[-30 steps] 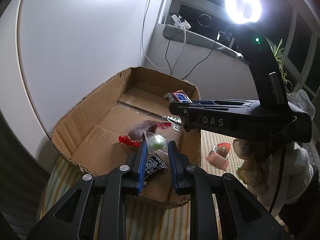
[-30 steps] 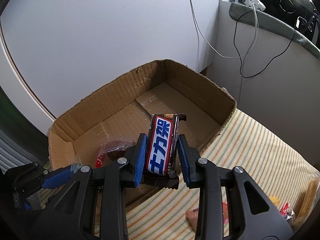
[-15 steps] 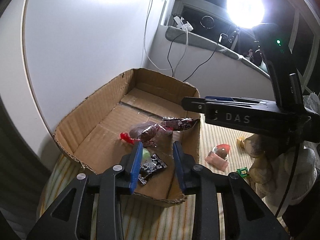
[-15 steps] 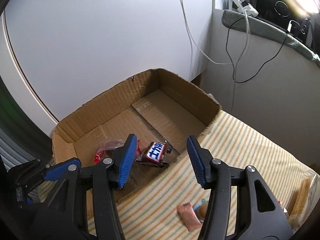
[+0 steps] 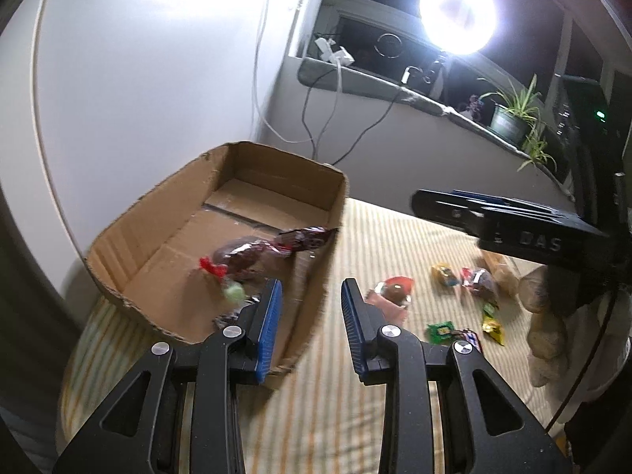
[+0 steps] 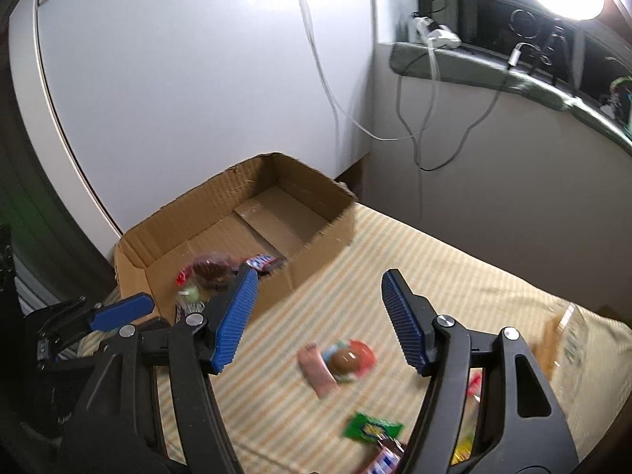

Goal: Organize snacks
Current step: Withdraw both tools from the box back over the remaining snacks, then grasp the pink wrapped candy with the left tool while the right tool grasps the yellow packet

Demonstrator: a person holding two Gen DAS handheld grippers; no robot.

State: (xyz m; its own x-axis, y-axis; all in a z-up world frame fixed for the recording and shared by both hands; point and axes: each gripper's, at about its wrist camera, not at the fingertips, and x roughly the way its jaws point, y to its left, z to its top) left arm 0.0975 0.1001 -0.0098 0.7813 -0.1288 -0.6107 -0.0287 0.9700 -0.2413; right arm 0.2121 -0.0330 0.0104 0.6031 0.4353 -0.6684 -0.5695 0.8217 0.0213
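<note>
The left gripper has its blue-padded fingers spread apart with nothing between them; it hangs over the near right corner of the cardboard box, its left finger over the box interior and its right finger over the striped cloth. The right gripper is spread wide and also empty, held above the cloth to the right of the box; in the left wrist view it shows as a black bar at the right, with both pads edge-on.

Inside the box, toward its near end, lie several snacks: a dark brown clear-wrapped pastry with a red tie, a small green candy just in front of it, and a chocolate bar with a blue and white label on the right side of the pile, close to the box's right wall. The far half of the box floor is bare cardboard.

On the cloth to the right of the box lies a pink packet with a round brown and red sweet, between the right gripper's fingers in its own view. Nearer lies a green wrapper, and farther right more small wrapped sweets are scattered, blurred. White and dark cables hang down the far wall, and a bright lamp glares above the sill beside a potted plant.
</note>
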